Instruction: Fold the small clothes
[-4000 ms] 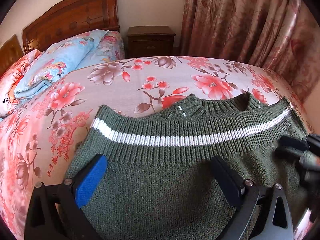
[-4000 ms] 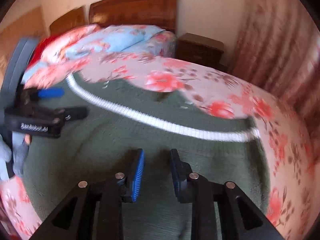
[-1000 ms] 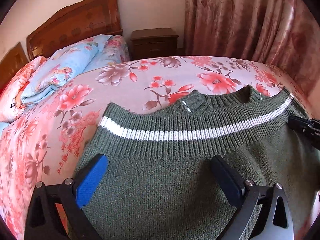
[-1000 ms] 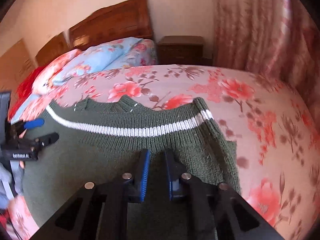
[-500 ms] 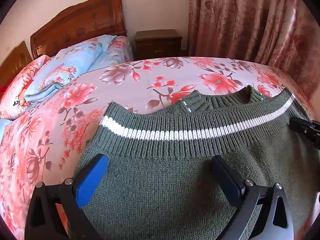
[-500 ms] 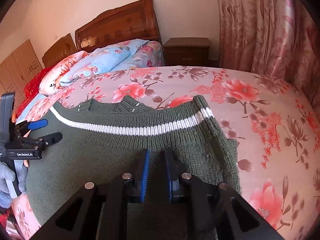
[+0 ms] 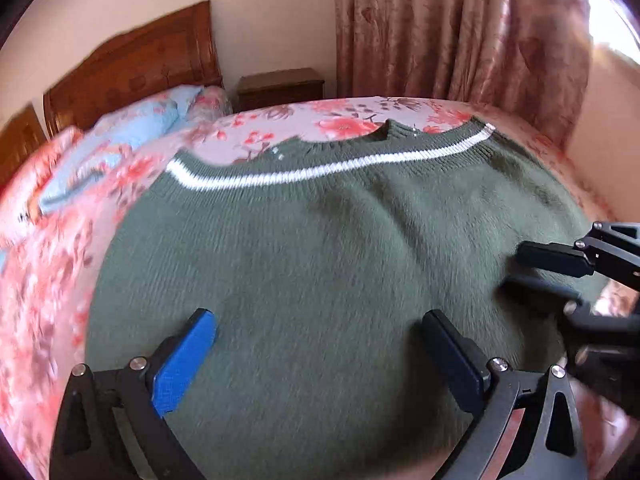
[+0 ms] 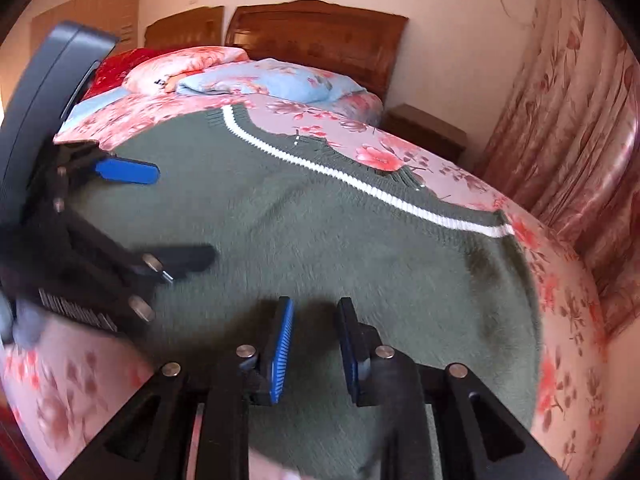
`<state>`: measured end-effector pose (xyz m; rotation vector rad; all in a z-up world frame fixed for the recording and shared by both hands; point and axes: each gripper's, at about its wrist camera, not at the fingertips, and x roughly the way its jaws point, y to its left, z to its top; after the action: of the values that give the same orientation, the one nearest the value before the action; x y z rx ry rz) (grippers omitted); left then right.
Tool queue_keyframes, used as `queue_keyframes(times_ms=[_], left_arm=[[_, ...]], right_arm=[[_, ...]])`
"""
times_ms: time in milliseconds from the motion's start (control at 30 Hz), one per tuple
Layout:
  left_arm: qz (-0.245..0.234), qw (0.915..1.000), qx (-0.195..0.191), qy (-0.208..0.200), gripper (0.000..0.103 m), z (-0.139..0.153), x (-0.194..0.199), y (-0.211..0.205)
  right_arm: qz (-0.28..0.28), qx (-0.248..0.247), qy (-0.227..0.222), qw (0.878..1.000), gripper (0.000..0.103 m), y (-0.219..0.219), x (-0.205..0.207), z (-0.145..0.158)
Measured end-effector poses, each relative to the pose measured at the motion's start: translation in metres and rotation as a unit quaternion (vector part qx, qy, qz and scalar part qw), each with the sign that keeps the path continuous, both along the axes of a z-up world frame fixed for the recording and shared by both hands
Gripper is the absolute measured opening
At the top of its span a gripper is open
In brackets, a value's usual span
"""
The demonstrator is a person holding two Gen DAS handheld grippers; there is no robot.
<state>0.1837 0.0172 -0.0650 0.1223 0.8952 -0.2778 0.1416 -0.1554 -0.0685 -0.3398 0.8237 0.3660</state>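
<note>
1. Green sweater (image 7: 320, 248): spread flat across the near part of the bed (image 7: 352, 114), its white stripe (image 7: 320, 168) and collar toward the far edge, its lower body toward the near edge; no fold is visible in either view.
2. Left gripper (image 7: 320, 344): jaws spread wide, holding nothing; poised over the sweater body near its left side; whether the tips touch the knit cannot be told from these blurred frames.
3. Right gripper (image 8: 314, 344): jaws parted by a moderate gap with no cloth between them, hence released; in the left wrist view it (image 7: 532, 276) enters from the right, over the sweater's right side.
4. Change: half a second ago the right jaws stood almost closed with cloth at their tips, close behind the stripe; they are now wider and empty, and both cameras frame much more of the body, with the stripe farther off; both grippers appear to have drawn back toward the near edge of the bed.
5. Meaning, as a judgement: spreading seems finished and the garment let go; the grippers are probably repositioning for the first fold.
6. Surroundings: pillows (image 8: 256, 80) and a wooden headboard (image 8: 320, 40) at the far left of the bed; curtain (image 7: 460, 28) beyond its far edge.
</note>
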Motion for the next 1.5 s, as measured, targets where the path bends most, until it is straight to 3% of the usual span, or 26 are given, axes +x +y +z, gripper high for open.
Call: queue_keyframes(times_ms=[100,167,267,300,367,400,433,500,633,800,833,900,967,1000,1033,1067,1133,1200,1267,1333,1367,1433,1500], left_arm=[[0.02,0.9998,0.001,0.008,0.103,-0.001,-0.004,0.026],[0.024,0.9992,-0.024,0.02,0.103,0.0,-0.009,0.044],[0.047,0.9983,0.028,0.021,0.103,0.008,-0.014,0.053],[0.055,0.9978,0.03,0.02,0.103,0.011,-0.017,0.056],[0.074,0.9972,0.008,0.003,0.103,0.026,-0.018,0.061],[0.073,0.9973,-0.002,-0.002,0.103,0.03,-0.017,0.063],[0.066,0.9977,-0.017,-0.004,0.103,0.035,-0.012,0.058],[0.047,0.9985,-0.029,-0.007,0.103,0.041,0.001,0.043],[0.018,0.9992,-0.034,0.009,0.103,0.034,0.037,0.004],[0.026,0.9969,-0.05,0.055,0.103,0.005,0.067,-0.016],[0.029,0.9968,-0.045,0.059,0.103,-0.004,0.067,-0.017],[0.017,0.9991,-0.032,0.022,0.103,-0.009,0.057,-0.02],[0.01,0.9994,-0.033,0.008,0.103,-0.011,0.05,-0.019],[0.005,0.9994,-0.034,0.008,0.103,-0.012,0.049,-0.019],[-0.001,0.9995,-0.032,0.008,0.103,-0.012,0.048,-0.019],[-0.006,0.9994,-0.032,0.008,0.103,-0.012,0.048,-0.019],[-0.011,0.9992,-0.038,0.01,0.103,-0.011,0.052,-0.018],[-0.012,0.9992,-0.038,0.008,0.103,-0.01,0.051,-0.018],[-0.012,0.9992,-0.039,0.004,0.103,-0.011,0.049,-0.017],[-0.012,0.9991,-0.04,0.002,0.103,-0.012,0.05,-0.017],[-0.012,0.9991,-0.04,0.002,0.103,-0.012,0.05,-0.017],[-0.011,0.9991,-0.04,0.002,0.103,-0.012,0.05,-0.017],[-0.012,0.9991,-0.04,0.003,0.103,-0.012,0.05,-0.017]], right_arm=[[-0.024,0.03,0.021,0.999,0.025,-0.037,-0.011,0.005],[-0.057,0.043,0.026,0.997,0.025,-0.07,-0.02,0.007],[-0.12,0.053,0.046,0.99,0.026,-0.112,-0.043,0.012],[-0.144,0.051,0.053,0.987,0.026,-0.123,-0.051,0.012],[-0.177,0.107,0.078,0.975,0.026,-0.149,-0.067,0.011],[-0.192,0.16,0.091,0.964,0.026,-0.161,-0.075,0.009],[-0.218,0.232,0.109,0.942,0.027,-0.176,-0.084,0.003],[-0.236,0.302,0.133,0.914,0.028,-0.186,-0.087,-0.009],[-0.258,0.345,0.149,0.89,0.032,-0.184,-0.074,-0.023],[-0.268,0.381,0.148,0.873,0.061,-0.181,-0.045,-0.026],[-0.277,0.396,0.147,0.863,0.061,-0.185,-0.041,-0.028],[-0.298,0.431,0.141,0.84,0.061,-0.195,-0.033,-0.032],[-0.322,0.481,0.132,0.805,0.061,-0.207,-0.032,-0.041],[-0.326,0.492,0.13,0.797,0.06,-0.209,-0.032,-0.043],[-0.329,0.494,0.124,0.795,0.06,-0.209,-0.031,-0.043],[-0.328,0.484,0.127,0.801,0.061,-0.205,-0.029,-0.042],[-0.31,0.461,0.147,0.818,0.061,-0.196,-0.027,-0.037],[-0.344,0.407,0.122,0.838,0.061,-0.201,-0.032,-0.025],[-0.377,0.391,0.1,0.833,0.061,-0.219,-0.035,-0.021],[-0.363,0.427,0.131,0.818,0.063,-0.232,-0.028,-0.029],[-0.354,0.424,0.138,0.822,0.063,-0.23,-0.025,-0.029],[-0.333,0.392,0.141,0.846,0.063,-0.219,-0.016,-0.025],[-0.305,0.391,0.151,0.855,0.064,-0.206,-0.008,-0.028]])
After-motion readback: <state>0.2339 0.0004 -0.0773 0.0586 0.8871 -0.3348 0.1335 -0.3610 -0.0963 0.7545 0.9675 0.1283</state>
